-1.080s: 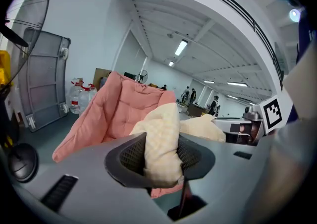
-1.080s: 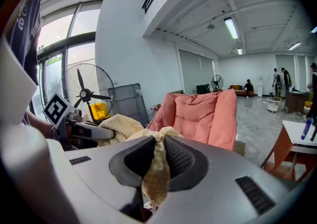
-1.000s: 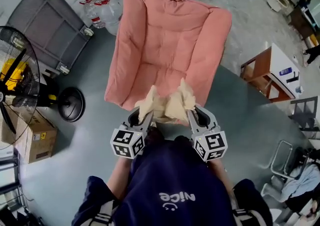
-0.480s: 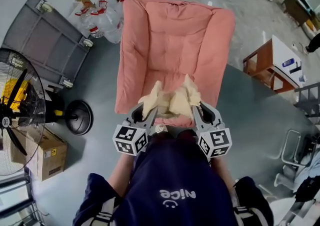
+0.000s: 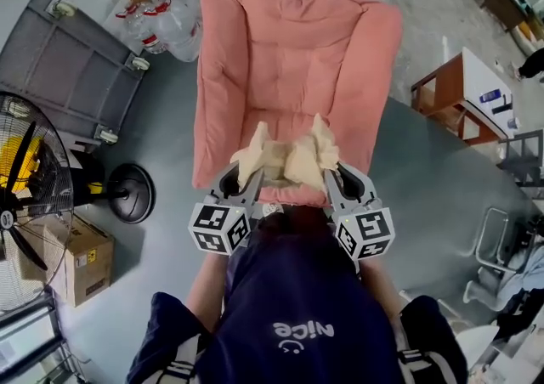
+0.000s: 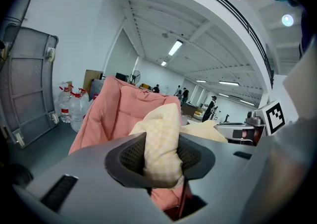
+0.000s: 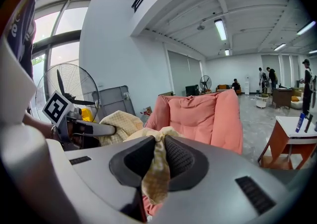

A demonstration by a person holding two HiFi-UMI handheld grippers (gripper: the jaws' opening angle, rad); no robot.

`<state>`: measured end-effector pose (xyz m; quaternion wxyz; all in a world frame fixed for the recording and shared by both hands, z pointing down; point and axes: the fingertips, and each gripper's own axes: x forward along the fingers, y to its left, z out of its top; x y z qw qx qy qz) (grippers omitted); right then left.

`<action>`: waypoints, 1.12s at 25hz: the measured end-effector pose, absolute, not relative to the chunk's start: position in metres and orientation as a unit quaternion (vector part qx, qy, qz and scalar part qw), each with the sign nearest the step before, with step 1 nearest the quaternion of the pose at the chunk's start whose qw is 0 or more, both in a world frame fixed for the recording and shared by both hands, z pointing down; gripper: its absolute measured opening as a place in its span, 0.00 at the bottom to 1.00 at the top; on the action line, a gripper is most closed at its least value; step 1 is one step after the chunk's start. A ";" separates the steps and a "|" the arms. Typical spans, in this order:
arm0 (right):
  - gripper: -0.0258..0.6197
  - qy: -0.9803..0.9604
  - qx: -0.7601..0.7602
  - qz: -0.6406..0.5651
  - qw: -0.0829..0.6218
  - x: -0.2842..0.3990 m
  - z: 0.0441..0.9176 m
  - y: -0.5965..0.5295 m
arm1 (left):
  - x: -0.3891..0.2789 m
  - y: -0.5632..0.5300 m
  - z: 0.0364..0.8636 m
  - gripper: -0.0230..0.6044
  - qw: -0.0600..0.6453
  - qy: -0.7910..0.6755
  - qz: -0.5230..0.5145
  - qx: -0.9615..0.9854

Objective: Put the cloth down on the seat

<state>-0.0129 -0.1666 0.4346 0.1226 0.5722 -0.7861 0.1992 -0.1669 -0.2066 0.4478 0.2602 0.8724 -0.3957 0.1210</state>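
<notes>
— Where is the cloth (image 5: 285, 161)?

— Bunched up between the two grippers, pale yellow with a faint check. In the head view it lies over the front part of the seat (image 5: 285, 85) of the pink armchair (image 5: 217, 51). Whether it touches the cushion I cannot tell.

— What has the left gripper (image 5: 242, 177) got?

— Its jaws are clenched on a thick fold of the cloth. In the left gripper view the fold fills the gap between the pads and rises above them.

— And the right gripper (image 5: 331, 174)?

— Its jaws pinch a thinner, twisted corner, and a tail of it hangs down below the pads. These jaws stand closer together than the left ones.

— How do the two sit to each other?

— Side by side in front of the person (image 5: 293, 314), both pointing toward the armchair. The cloth sags between them, with one peak at each grip.

— What stands around?

— On the grey floor (image 5: 161, 119), left of the armchair, there is a cluster of water bottles (image 5: 166, 21) and a grey folded frame on castors (image 5: 68, 59). Nearer the person are a black standing fan (image 5: 25, 195) and a cardboard box (image 5: 81, 259). To the right, well apart from the armchair, stands a small wooden table with a white top (image 5: 463, 93).
</notes>
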 end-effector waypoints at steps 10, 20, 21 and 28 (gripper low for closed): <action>0.17 -0.784 0.562 0.225 0.137 0.007 0.461 -0.224 | -0.146 -0.257 0.473 0.28 0.272 -0.404 0.142 0.862; 0.17 -0.787 0.544 0.244 0.159 0.015 0.510 -0.277 | -0.129 -0.310 0.525 0.28 0.291 -0.406 0.175 0.848; 0.17 -0.787 0.543 0.246 0.162 0.015 0.516 -0.283 | -0.129 -0.316 0.531 0.28 0.293 -0.407 0.179 0.847; 0.17 -0.779 0.534 0.275 0.182 0.020 0.578 -0.312 | -0.123 -0.346 0.593 0.28 0.309 -0.404 0.216 0.834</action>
